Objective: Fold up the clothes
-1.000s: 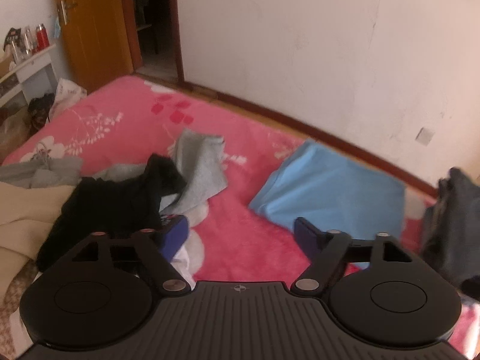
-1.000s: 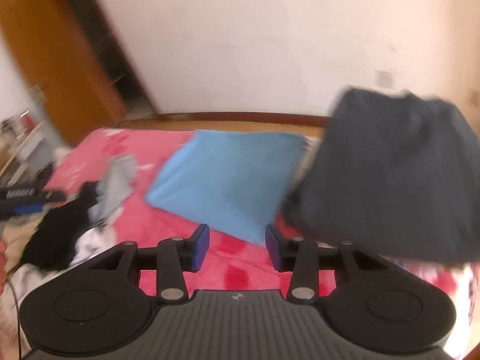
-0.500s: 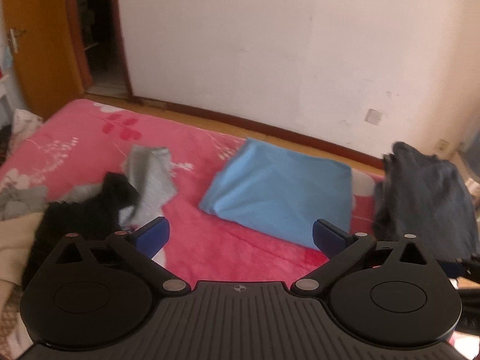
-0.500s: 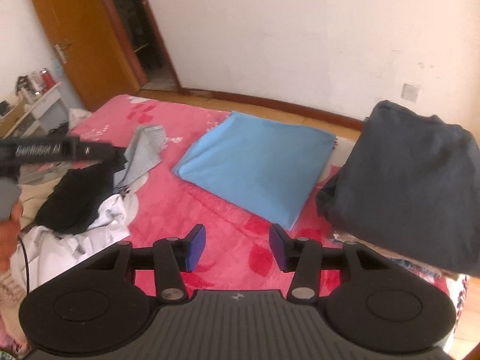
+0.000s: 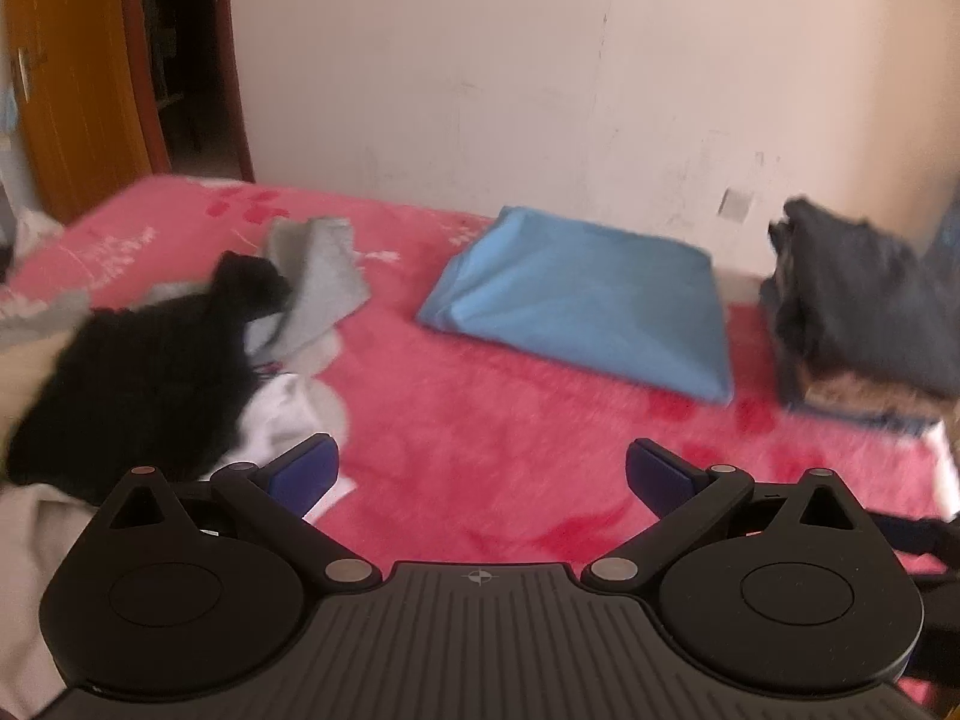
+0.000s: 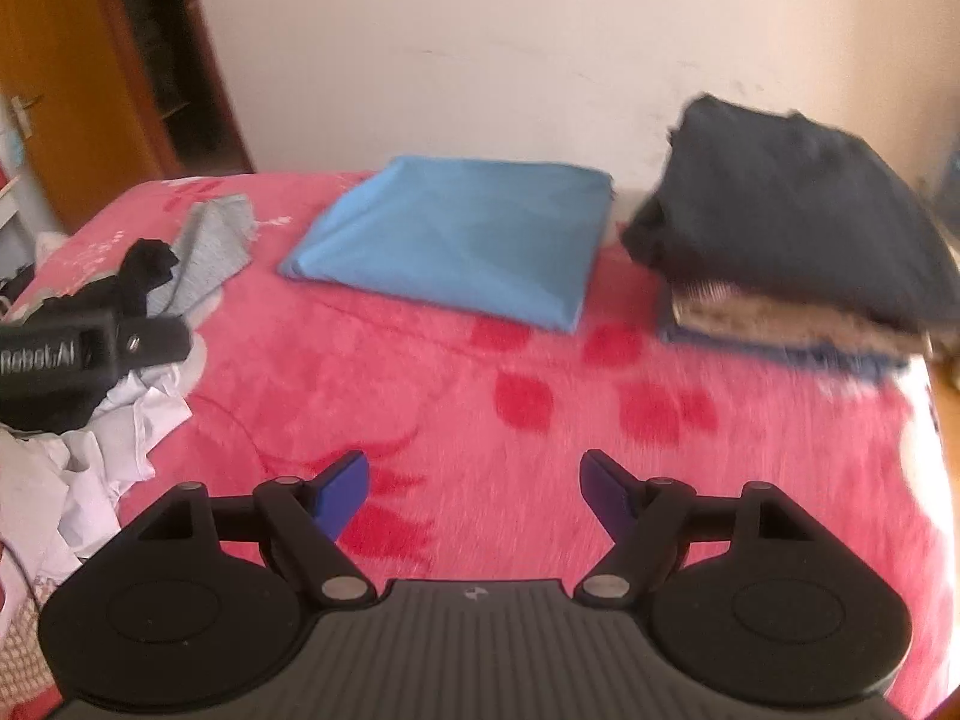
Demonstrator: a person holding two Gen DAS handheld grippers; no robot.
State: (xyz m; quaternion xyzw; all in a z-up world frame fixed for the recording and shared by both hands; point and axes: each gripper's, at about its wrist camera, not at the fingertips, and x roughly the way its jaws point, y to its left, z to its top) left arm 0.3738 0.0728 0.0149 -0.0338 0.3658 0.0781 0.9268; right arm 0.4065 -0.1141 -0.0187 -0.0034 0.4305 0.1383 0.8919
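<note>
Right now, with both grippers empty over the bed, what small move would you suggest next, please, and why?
Probably swing the left hand-held gripper, whose jaws stand open, toward the black garment on the unfolded pile. The blue cloth and dark stack already look folded, and the right hand-held gripper is open too.
</note>
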